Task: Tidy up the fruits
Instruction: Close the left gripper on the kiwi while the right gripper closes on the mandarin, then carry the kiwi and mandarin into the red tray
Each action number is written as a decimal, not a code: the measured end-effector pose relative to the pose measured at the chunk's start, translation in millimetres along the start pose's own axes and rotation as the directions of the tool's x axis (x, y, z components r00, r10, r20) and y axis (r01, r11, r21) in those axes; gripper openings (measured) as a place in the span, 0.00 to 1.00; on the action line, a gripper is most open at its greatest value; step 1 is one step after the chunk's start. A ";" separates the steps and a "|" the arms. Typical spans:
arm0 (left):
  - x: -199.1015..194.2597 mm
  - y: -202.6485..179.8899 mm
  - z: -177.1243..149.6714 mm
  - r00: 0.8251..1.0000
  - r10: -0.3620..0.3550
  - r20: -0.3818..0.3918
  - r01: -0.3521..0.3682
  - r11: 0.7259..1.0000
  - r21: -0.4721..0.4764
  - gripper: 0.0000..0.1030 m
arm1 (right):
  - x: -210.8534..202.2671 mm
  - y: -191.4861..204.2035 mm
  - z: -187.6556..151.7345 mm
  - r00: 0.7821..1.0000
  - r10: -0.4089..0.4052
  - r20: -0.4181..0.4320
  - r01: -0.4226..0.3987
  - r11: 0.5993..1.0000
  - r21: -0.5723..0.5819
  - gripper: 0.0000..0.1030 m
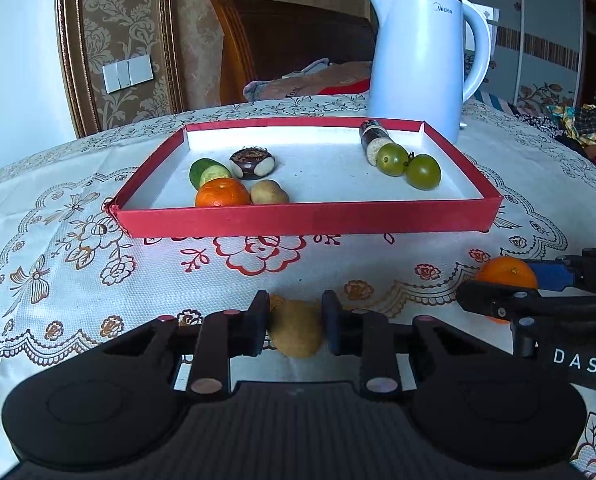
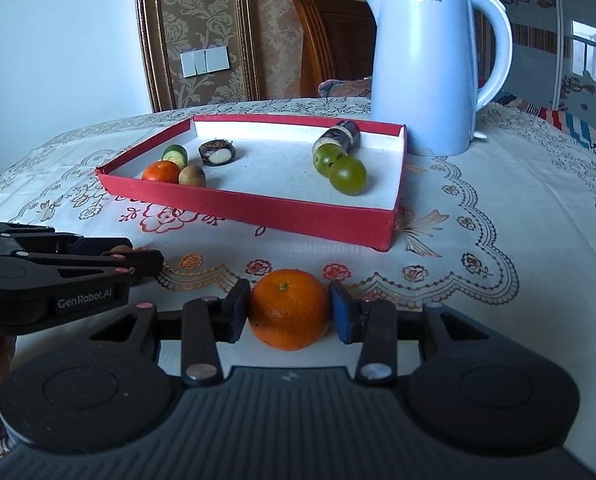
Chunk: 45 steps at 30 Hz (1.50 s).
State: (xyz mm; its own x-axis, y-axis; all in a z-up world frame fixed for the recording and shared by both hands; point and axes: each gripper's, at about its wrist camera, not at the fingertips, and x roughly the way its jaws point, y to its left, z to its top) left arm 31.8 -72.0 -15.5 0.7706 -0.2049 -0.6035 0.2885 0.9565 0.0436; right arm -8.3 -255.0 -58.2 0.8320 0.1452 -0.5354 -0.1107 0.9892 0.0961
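With seven pieces already in the red tray [image 1: 309, 222], the left gripper [image 1: 296, 330] clamped a small brown fruit [image 1: 296, 334] and the right gripper [image 2: 290, 310] an orange [image 2: 289, 308], both awaiting transfer.

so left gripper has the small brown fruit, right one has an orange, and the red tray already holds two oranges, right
Not quite. The red tray holds one orange, as the left wrist view shows. The rest stands: the left gripper is shut on the small brown fruit, the right gripper on the other orange.

Glossy plastic kettle [image 1: 421, 60], matt red cardboard tray [image 1: 309, 220], embossed lace-patterned tablecloth [image 1: 78, 248], matt black plastic gripper [image 1: 296, 326]
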 end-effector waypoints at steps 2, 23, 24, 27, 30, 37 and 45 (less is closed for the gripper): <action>-0.4 0.5 0.2 1.000 0.007 0.003 -0.007 1.000 -0.003 0.27 | -0.6 -0.1 -0.1 1.000 -0.002 0.005 0.002 1.000 0.003 0.39; -6.6 5.5 31.9 0.982 0.101 0.160 -0.092 0.994 -0.063 0.27 | 3.1 15.0 34.2 0.991 -0.052 0.127 0.054 0.998 -0.012 0.39; -3.8 4.7 34.6 0.981 0.108 0.161 -0.100 0.993 -0.059 0.27 | 6.7 15.3 37.4 0.990 -0.059 0.128 0.061 0.998 -0.013 0.39; 5.9 3.4 42.5 0.978 0.124 0.168 -0.116 0.992 -0.056 0.27 | 18.5 14.5 45.7 0.988 -0.087 0.127 0.088 0.996 -0.009 0.39; 14.1 2.8 51.2 0.976 0.131 0.174 -0.122 0.991 -0.063 0.27 | 29.2 10.6 52.9 0.987 -0.108 0.119 0.107 0.994 0.012 0.39; 39.0 2.3 70.4 0.974 0.158 0.165 -0.148 0.986 -0.071 0.27 | 58.6 5.8 65.5 0.987 -0.133 0.090 0.131 0.991 0.027 0.39; 62.2 3.8 78.1 0.979 0.157 0.133 -0.148 0.986 -0.079 0.27 | 79.5 2.6 70.3 0.990 -0.133 0.050 0.131 0.990 0.048 0.39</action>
State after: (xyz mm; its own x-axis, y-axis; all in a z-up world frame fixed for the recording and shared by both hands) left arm 125.2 -97.3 9.4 0.8751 -0.0775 -0.4778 0.1254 0.9897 0.0691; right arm 95.8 -242.4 -41.5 0.8654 0.0111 -0.5010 0.0249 0.9976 0.0652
